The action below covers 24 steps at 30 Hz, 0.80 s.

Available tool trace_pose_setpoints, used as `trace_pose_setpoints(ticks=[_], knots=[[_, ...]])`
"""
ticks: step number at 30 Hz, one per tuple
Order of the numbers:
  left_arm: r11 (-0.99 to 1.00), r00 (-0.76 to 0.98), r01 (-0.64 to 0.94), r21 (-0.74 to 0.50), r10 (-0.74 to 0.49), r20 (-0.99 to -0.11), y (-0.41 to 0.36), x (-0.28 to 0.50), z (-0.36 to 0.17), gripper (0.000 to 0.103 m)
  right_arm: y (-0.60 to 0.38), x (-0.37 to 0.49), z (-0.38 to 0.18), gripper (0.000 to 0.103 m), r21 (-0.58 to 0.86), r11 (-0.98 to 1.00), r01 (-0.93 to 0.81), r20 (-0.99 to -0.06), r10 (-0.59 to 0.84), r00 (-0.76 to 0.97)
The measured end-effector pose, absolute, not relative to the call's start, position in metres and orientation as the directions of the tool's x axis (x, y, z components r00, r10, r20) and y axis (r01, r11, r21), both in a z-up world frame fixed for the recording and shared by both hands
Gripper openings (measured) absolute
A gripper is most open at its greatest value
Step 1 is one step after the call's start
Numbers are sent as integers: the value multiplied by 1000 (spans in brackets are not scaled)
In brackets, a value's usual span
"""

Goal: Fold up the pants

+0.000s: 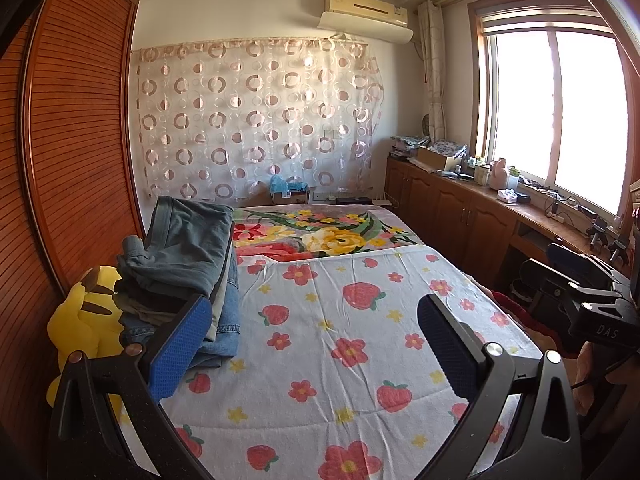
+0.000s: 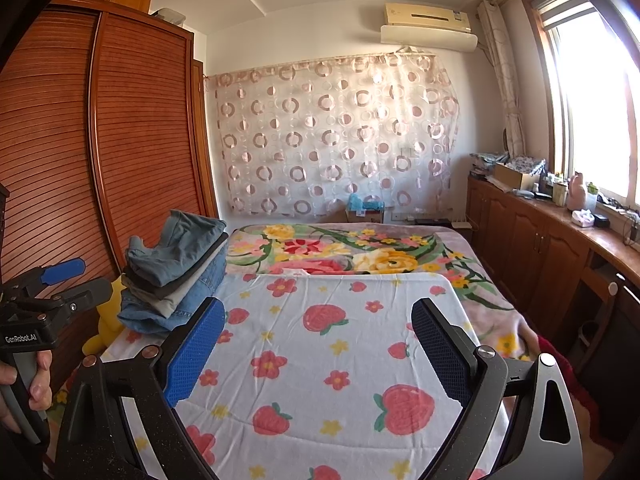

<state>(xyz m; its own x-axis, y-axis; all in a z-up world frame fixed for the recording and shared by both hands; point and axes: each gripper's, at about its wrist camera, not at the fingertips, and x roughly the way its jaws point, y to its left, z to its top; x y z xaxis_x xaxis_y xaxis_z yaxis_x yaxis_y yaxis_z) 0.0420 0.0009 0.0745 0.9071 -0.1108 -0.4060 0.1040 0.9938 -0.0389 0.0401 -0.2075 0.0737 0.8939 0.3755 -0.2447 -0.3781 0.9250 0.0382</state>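
Pants (image 1: 188, 248) sit folded on top of a clothes stack at the bed's (image 1: 340, 320) left edge, beside my yellow plush toy (image 1: 80, 320). My left hand-held gripper (image 1: 316, 344) and right hand-held gripper (image 2: 320, 344) both hover over the strawberry-print sheet, fingers spread wide, grasping nothing.

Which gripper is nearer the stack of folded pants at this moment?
Left. The left gripper hangs open with its left finger right beside the stack of folded pants. The right gripper, also open, sits farther to the right over the strawberry sheet.
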Motion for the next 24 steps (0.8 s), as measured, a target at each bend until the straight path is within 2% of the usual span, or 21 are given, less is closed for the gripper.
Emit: trace_pose_setpoints(ticks=[24], knots=[[994,907,104,-39,-111,-406,1,42,74,103,-208,39,74,95,41,924,-380,-242,378,894]])
